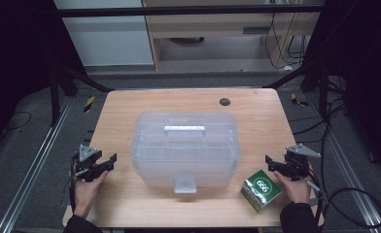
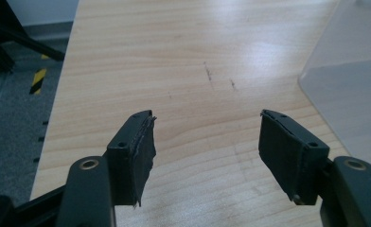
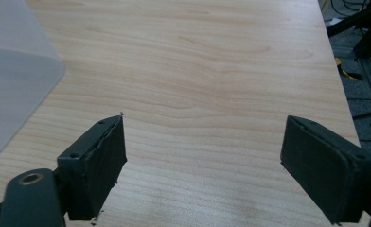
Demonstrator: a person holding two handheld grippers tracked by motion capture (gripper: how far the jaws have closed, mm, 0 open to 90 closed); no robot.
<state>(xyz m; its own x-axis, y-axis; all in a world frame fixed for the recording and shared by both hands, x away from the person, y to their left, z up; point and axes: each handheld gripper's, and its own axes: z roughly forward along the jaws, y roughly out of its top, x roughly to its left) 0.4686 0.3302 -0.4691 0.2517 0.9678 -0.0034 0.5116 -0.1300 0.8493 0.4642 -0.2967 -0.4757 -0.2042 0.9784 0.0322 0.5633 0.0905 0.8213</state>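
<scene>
At the near edge of the pale wooden table, 2 dark sleeves are entering from the bottom of the high view, each ending in a hand wrapped around a black two-jaw gripper. The person's left hand is resting near the table's left edge, wrist angled slightly inward, and is aiming the left gripper toward the middle of the table. Its jaws are standing wide apart with nothing between them; in the left gripper view, bare wood is lying between the 2 dark pads. The right hand is sitting near the table's right edge in a mirrored pose, pointing the right gripper inward. Its jaws are also gaping wide and gripping nothing, with bare wood grain showing between its pads.

Just beside the right gripper, toward the table's centre, a small green and white cardboard box is lying near the front edge, turned cornerwise and apart from the jaws.

Between the 2 grippers, a large translucent plastic storage case with a flat handle and a front latch is sitting closed at the middle of the table. A frosted corner of it is showing at the edge of each gripper view.

Farther off, a small dark round grommet is sitting near the table's far edge.
</scene>
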